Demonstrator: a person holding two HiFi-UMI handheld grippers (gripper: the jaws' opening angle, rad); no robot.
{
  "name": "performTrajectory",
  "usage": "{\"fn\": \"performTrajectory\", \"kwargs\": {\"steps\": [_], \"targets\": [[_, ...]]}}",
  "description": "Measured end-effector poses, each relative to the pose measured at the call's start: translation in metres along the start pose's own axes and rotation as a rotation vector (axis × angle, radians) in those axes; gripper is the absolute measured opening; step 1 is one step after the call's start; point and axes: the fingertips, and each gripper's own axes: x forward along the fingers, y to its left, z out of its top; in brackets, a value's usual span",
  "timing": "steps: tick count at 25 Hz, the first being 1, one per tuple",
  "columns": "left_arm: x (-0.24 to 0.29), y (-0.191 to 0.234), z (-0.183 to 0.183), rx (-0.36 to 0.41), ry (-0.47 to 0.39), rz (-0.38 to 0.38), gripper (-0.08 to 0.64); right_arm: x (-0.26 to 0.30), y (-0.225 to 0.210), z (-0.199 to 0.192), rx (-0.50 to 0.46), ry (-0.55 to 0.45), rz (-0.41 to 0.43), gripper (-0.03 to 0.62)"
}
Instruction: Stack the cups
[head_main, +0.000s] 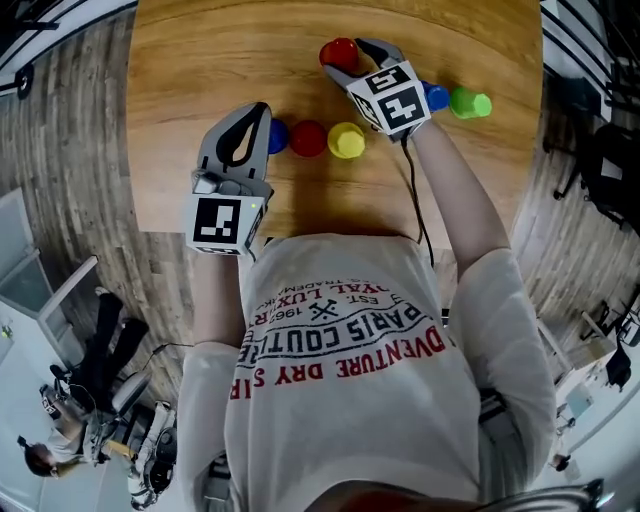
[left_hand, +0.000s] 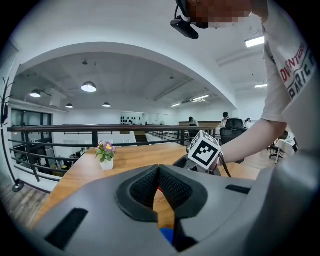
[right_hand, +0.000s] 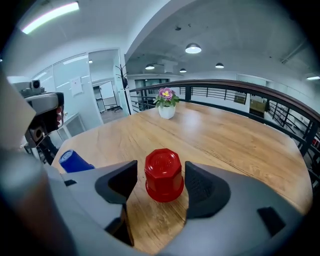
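**Tech 1:** Layout, head view?

**Tech 2:** Wooden table across upper frame. Left gripper at centre-left, right gripper at top centre. Six cups:
- Target red cup, alone at top centre.
- Row blue cup, row red cup and yellow cup, in a line at centre, close together.
- Side blue cup and green cup, side by side at upper right.

**Tech 1:** Claw status?

**Tech 2:** Right gripper view: jaws wide, straddling target red cup. Cup upside down on table, centre frame, gap visible both sides, no contact. Left gripper view: jaws pressed together, nothing between. Row blue cup just beside tip, bottom centre of that view.

**Tech 1:** Step, est.?

**Tech 2:** Prob. pre-grasp on first cup. No stack built, all six cups single.

**Tech 1:** Failure modes?

**Tech 2:**
1. Closing off-centre risks shoving the cup sideways on first pad contact, poss. tipping it. Centre before closing.
2. Gripping low on the tapered, faceted wall risks a twist or pop-out under squeeze. Grip at mid-height.
3. Carrying low toward the row risks clipping yellow cup and scattering the line. Lift clear first.
4. Nudging left gripper risks shifting row blue cup, given the tight clearance.
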Motion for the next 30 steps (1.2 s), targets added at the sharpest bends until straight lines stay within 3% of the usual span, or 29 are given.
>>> {"fn": "performTrajectory", "kwargs": {"steps": [5, 9, 21, 30], "targets": [[0.001, 0.001, -0.003, 0.000, 0.008, 0.011, 0.017, 0.007, -0.006, -0.002, -0.006, 0.010, -0.035, 0.249], [-0.002, -0.001, -0.003, 0.006, 0.006, 0.005, 0.016, 0.002, -0.009, -0.002, -0.011, 0.003, -0.047, 0.247], [-0.019, -0.009, 0.033, 0.062, -0.085, -0.100, 0.016, -0.062, 0.004, 0.024, -0.014, -0.044, -0.142, 0.245], [-0.050, -0.010, 0.040, 0.089, -0.129, -0.168, 0.016, -0.111, 0.073, 0.039, 0.032, -0.086, -0.145, 0.245]]}}
